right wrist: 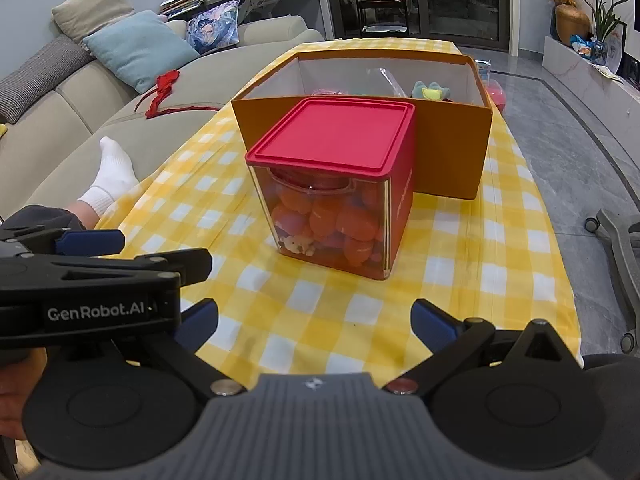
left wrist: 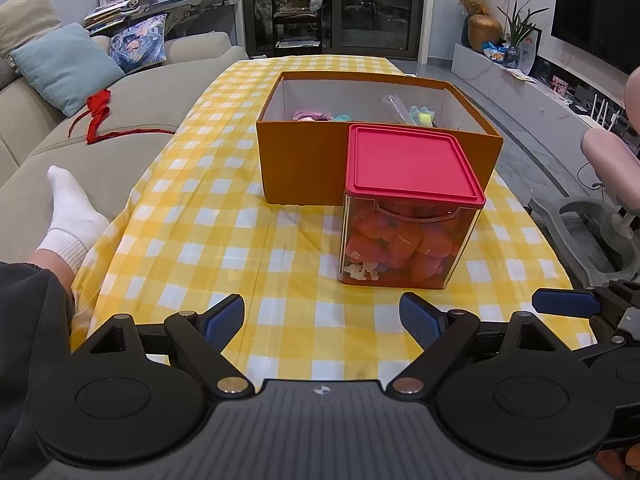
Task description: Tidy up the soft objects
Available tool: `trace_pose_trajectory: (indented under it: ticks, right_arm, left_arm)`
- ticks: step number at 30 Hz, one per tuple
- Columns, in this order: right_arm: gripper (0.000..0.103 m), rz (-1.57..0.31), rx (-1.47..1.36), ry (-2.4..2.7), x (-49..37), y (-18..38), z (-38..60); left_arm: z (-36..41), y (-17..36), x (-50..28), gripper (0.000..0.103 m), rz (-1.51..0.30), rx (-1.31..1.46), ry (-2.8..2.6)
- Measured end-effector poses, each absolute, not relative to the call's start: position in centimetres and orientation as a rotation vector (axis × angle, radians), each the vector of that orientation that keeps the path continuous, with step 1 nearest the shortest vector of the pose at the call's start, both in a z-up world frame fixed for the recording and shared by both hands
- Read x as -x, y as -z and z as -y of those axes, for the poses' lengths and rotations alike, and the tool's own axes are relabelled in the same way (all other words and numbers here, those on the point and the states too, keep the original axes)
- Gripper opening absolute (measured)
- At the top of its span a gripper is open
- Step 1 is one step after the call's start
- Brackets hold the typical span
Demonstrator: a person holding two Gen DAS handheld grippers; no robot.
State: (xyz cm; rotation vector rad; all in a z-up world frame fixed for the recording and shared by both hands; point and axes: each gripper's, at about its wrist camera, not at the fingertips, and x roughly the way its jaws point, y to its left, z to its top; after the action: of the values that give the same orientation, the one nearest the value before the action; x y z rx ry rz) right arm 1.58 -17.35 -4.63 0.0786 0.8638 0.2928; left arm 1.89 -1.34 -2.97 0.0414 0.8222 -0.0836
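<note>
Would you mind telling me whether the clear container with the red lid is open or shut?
Shut. The red lid sits flat and square on the container, its rim flush all round in both views.

Even, bright indoor light; sharp focus at centre.
Fisheye bends room edges, corners vignette dark; soft glare on red lid (left wrist: 412, 162); dark glass doors (left wrist: 336, 4) reflect.

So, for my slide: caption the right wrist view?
Open right tool faces a red-lidded container of soft toys before an orange box.

Both wrist cameras are looking forward, low over the counter (left wrist: 200, 248); the left one is sitting left; both are sharing the red-lidded container (left wrist: 408, 208) and orange box (right wrist: 452, 152).
</note>
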Motion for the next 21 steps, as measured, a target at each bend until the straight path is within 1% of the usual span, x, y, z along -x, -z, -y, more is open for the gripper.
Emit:
trace_pose_trajectory:
  ticks: [21]
  right_arm:
    - [0.1, -0.875, -0.071, -0.296, -1.73, 4.72, 17.49]
  left_arm:
    - [1.38, 3.04, -1.89, 0.102, -0.827, -0.044, 0.08]
